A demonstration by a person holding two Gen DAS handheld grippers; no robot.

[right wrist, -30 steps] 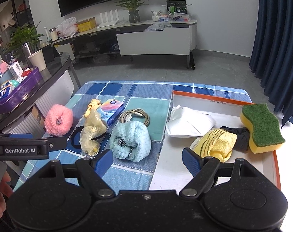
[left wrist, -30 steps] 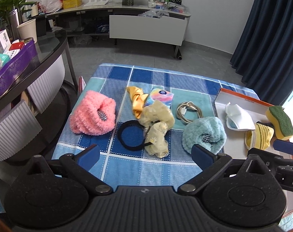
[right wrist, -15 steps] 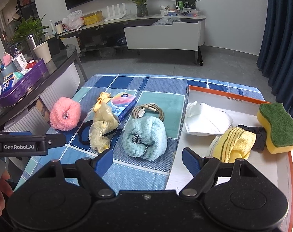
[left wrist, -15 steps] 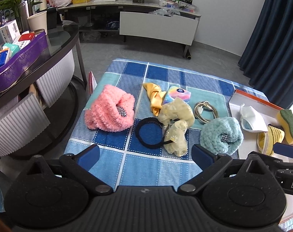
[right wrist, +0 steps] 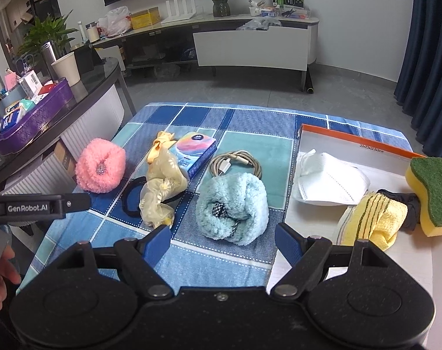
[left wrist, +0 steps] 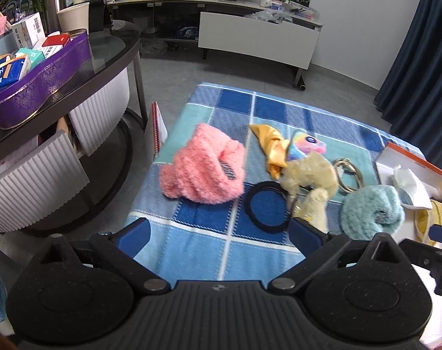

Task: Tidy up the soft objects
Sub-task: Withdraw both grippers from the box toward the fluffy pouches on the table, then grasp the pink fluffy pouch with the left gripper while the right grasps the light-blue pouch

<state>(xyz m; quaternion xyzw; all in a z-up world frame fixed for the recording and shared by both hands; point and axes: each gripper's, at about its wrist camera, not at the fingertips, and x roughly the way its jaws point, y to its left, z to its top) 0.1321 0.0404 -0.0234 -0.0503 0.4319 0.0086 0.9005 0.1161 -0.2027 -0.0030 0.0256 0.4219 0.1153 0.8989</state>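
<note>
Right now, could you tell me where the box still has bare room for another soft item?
The white box floor is bare along its far wall behind the face mask, and near the right gripper. The yellow cloth, black item and sponge crowd its right side.

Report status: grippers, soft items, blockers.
Left gripper open, empty; right gripper open, empty. Blue fluffy scrunchie on the cloth in front of the right gripper, outside the tray. Nothing between them.

Mask, towel, sponge in box; cable perhaps touching scrunchie.
</note>
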